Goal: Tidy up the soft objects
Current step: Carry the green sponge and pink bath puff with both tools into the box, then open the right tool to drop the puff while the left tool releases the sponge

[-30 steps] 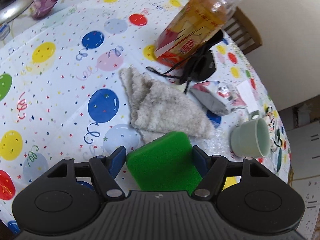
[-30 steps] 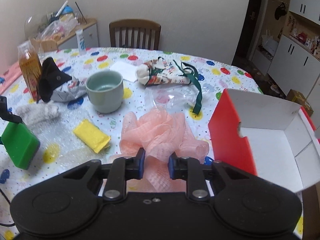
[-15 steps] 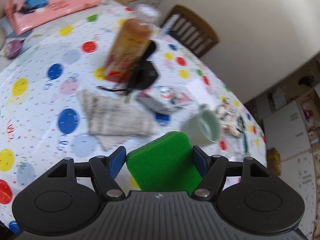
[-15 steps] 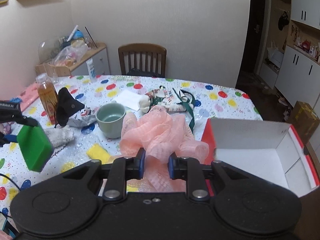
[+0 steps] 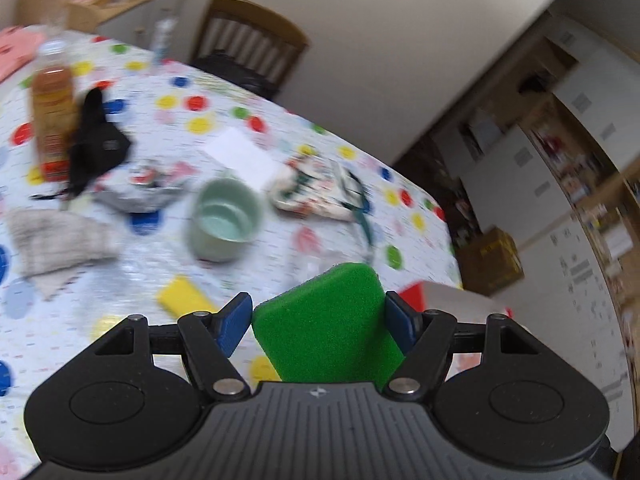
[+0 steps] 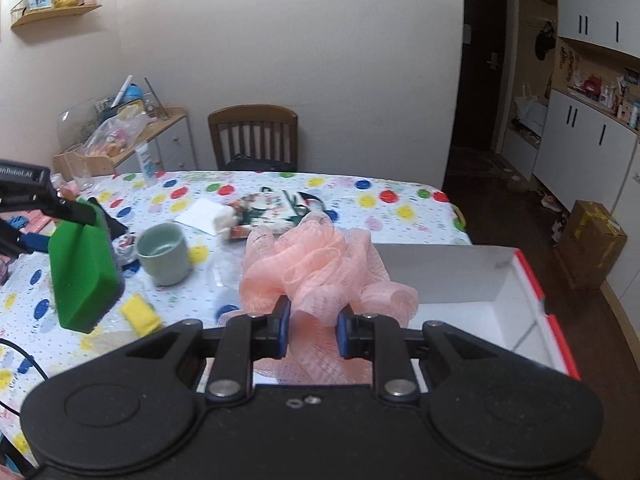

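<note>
My left gripper (image 5: 318, 320) is shut on a green sponge (image 5: 326, 320) and holds it in the air above the table; the sponge also shows in the right wrist view (image 6: 82, 272). My right gripper (image 6: 310, 326) is shut on a pink mesh bath pouf (image 6: 320, 272), raised beside the open white box with red sides (image 6: 460, 280). A yellow sponge (image 5: 182, 298) and a beige towel (image 5: 56, 240) lie on the balloon-print tablecloth (image 5: 280, 240).
A green mug (image 5: 224, 220), a tea bottle (image 5: 52, 120), a black cloth (image 5: 96, 144), a printed pouch (image 5: 320, 192) and a white paper (image 5: 240, 156) lie on the table. A wooden chair (image 6: 254, 136) stands behind it. A cardboard box (image 6: 592, 240) is on the floor.
Both grippers have risen with their loads. The left one has swung right, towards the box. The right one now holds the pouf higher beside the box.
</note>
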Motion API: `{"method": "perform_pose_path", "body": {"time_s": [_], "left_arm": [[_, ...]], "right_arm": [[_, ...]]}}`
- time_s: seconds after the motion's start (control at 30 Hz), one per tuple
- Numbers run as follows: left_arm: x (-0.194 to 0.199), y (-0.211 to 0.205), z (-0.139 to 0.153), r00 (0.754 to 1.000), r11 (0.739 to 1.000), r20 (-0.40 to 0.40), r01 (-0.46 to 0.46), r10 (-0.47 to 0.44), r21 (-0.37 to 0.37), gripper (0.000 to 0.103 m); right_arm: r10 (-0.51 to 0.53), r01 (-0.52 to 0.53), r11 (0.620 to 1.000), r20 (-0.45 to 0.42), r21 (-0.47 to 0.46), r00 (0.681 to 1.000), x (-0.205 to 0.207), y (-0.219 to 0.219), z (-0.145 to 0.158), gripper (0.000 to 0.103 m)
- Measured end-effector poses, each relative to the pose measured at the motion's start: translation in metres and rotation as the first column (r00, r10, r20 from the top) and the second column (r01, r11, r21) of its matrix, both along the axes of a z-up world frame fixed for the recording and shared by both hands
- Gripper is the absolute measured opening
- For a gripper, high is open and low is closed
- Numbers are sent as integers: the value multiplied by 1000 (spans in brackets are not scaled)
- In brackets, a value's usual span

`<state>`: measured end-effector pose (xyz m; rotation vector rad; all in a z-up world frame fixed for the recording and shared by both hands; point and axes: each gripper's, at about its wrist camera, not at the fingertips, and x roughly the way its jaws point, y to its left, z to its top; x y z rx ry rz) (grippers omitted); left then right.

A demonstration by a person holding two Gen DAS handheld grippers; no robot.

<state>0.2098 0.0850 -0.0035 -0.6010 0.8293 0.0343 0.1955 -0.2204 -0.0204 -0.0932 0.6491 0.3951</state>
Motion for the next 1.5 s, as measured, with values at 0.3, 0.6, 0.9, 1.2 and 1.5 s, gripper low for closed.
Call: {"method": "perform_pose_path", "body": {"time_s": [0.3, 0.6, 0.9, 1.2, 1.5], "left_arm": [[53, -101, 8, 977, 974, -17, 215, -214, 72, 71], [104, -188, 4, 923, 905, -57, 384, -380, 184, 71], [142, -259, -32, 850, 801, -146, 526, -506, 287, 71], [172, -296, -82, 791, 716, -237, 611, -564, 336, 71], [191, -311, -117, 765, 658, -304, 643, -567, 392, 71]], "right_arm": [[-45, 45, 999, -23, -5, 999, 12, -56, -15, 21], [-85, 86, 996, -39, -1, 996, 29, -99, -30, 21], [-122, 119, 992, -57, -46, 991, 54, -129, -52, 21], [-105, 94, 991, -114, -100, 988, 82, -139, -86, 21], [-62, 39, 989, -161, -143, 985, 101, -135, -111, 22]]}}
